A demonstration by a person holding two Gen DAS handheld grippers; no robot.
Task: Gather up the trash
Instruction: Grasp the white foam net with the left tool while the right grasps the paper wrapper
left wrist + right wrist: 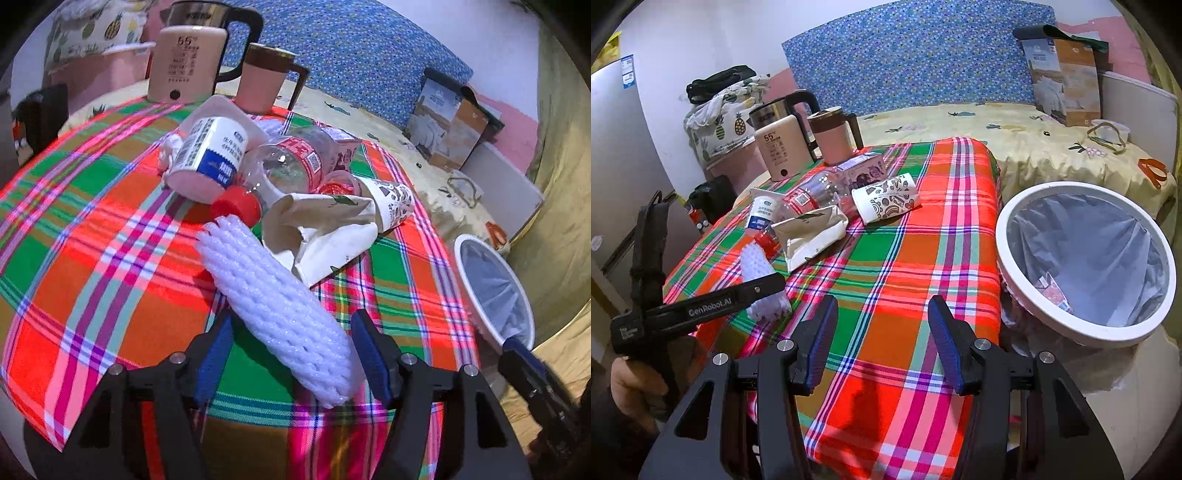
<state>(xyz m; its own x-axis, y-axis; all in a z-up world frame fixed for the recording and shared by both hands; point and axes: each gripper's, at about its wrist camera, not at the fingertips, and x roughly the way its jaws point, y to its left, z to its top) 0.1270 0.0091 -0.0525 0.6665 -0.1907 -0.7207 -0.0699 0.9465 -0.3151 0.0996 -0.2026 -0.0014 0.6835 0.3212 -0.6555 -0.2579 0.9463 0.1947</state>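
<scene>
Two views. Left wrist: left gripper (291, 354) angled down over desk (110, 258), jaws wide, straddling white foam net (280, 306), pads not pressing. Right wrist: right gripper (882, 339) tilted down, jaws apart, empty, beside trash bin (1034, 325).

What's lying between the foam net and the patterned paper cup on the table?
A crumpled white paper bag lies between the foam net and the paper cup, touching the cup. The left wrist view shows it best.
</scene>
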